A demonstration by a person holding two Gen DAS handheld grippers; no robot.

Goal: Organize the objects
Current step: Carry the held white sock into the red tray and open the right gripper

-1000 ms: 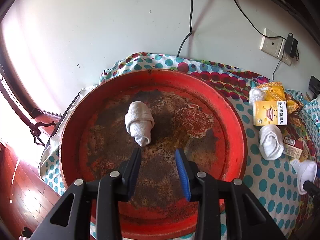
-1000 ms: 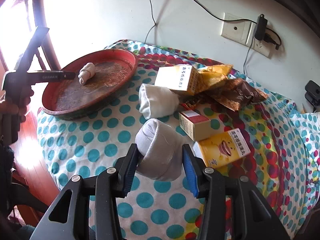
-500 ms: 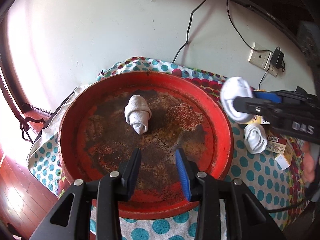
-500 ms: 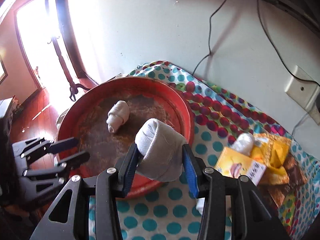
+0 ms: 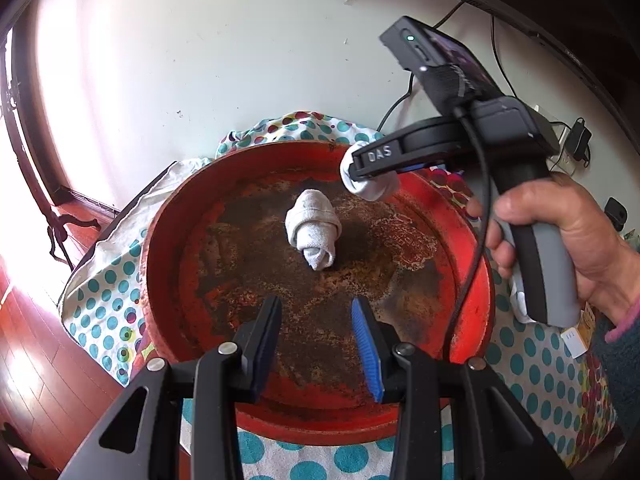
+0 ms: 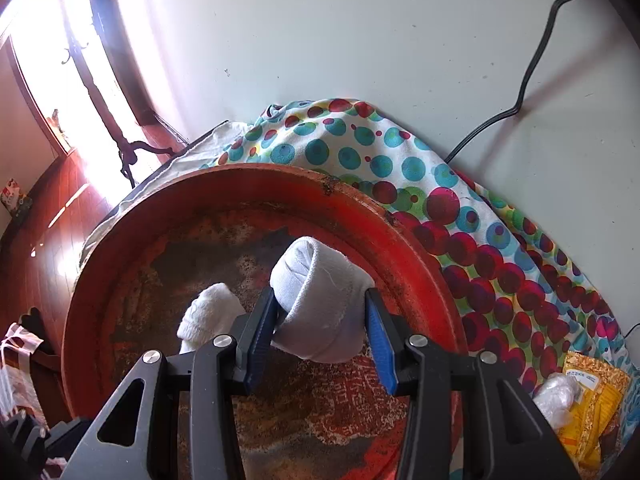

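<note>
A round red tray with a worn, rusty floor lies on the dotted cloth. One rolled white sock rests near the tray's middle. My right gripper is shut on a second rolled white sock and hangs over the tray, right of the resting sock. From the left wrist view that held sock shows above the tray's far right rim. My left gripper stands open and empty over the tray's near part.
A person's hand grips the right tool's handle. Yellow snack packets and a clear wrapped item lie on the dotted cloth at the right. A black cable runs down the wall. Wooden floor lies at the left.
My right gripper carried its sock leftward from the cloth by the boxes to above the tray. The left gripper drew back a little toward the tray's near rim.
</note>
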